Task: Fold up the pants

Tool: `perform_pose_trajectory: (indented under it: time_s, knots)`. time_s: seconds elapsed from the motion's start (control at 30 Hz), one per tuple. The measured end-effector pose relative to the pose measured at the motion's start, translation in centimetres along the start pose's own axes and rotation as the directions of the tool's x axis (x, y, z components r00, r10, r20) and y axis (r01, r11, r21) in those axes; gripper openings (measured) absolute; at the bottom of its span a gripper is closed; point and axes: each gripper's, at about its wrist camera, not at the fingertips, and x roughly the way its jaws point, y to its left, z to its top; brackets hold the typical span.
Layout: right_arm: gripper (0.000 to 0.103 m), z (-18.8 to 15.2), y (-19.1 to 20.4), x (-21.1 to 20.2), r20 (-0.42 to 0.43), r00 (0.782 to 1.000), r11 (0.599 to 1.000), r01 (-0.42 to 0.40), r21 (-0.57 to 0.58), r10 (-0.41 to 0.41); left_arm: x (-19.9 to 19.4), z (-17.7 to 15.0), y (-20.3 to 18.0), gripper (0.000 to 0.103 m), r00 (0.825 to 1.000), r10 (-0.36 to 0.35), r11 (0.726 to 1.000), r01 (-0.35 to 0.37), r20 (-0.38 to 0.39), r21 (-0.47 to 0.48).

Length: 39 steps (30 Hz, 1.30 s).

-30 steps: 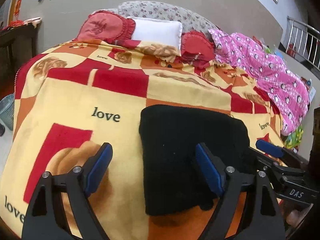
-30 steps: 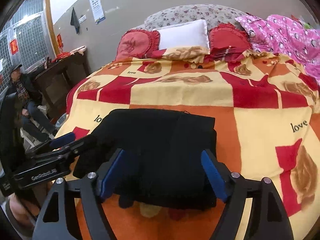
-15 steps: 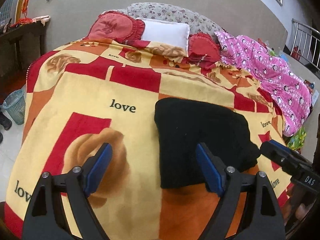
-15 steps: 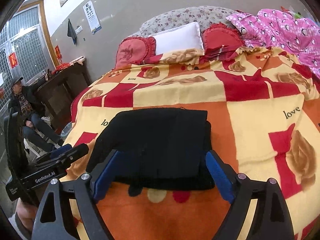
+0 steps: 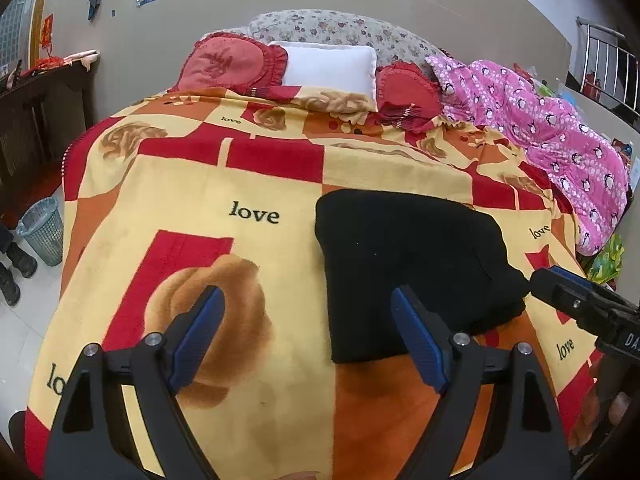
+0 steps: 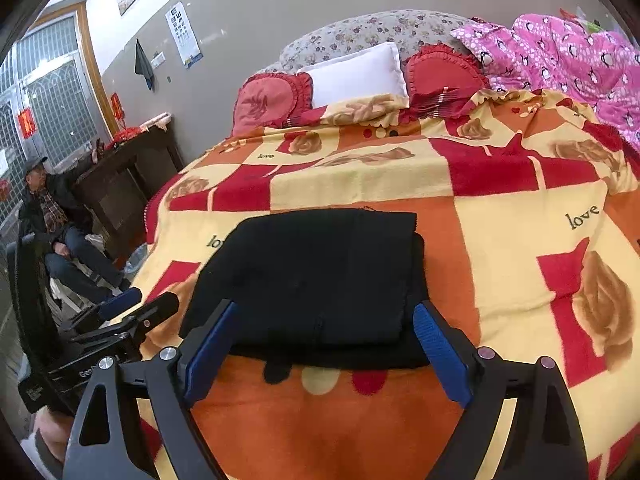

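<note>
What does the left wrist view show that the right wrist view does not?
Only the left wrist view shows a grey bin on the floor and a metal railing. Only the right wrist view shows a seated person and barred windows. Both show the folded black pants on the blanket, the white pillow, the pink quilt and both open tools.

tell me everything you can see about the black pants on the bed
The pants are plain black, of a soft, matte cloth, folded into a compact, roughly rectangular stack of layers with a narrower layer on top. They lie flat on the blanket, near the bed's front edge. Nothing grips them: both grippers are open and clear of them, and only the blanket touches them. No waistband or pockets can be made out.
</note>
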Motion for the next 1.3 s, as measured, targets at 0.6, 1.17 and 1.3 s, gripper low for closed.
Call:
perform_pose_trajectory:
  time_s: [0.6, 1.17, 1.3]
  knots:
    - [0.091, -0.2, 0.0, 1.2, -0.032, 0.999, 1.000, -0.022, 0.007, 0.022, 0.2, -0.4, -0.2, 0.085, 1.000, 0.011, 1.000, -0.011, -0.010, 0.022]
    - [0.091, -0.5, -0.4, 1.9, -0.053, 0.998, 1.000, -0.016, 0.015, 0.016, 0.7, -0.6, -0.7, 0.085, 1.000, 0.010, 0.999, -0.009, -0.026, 0.031]
    - [0.091, -0.5, -0.4, 2.0, -0.053, 0.998, 1.000, -0.014, 0.014, 0.015, 0.9, -0.7, -0.7, 0.085, 0.999, 0.009, 1.000, -0.008, -0.031, 0.027]
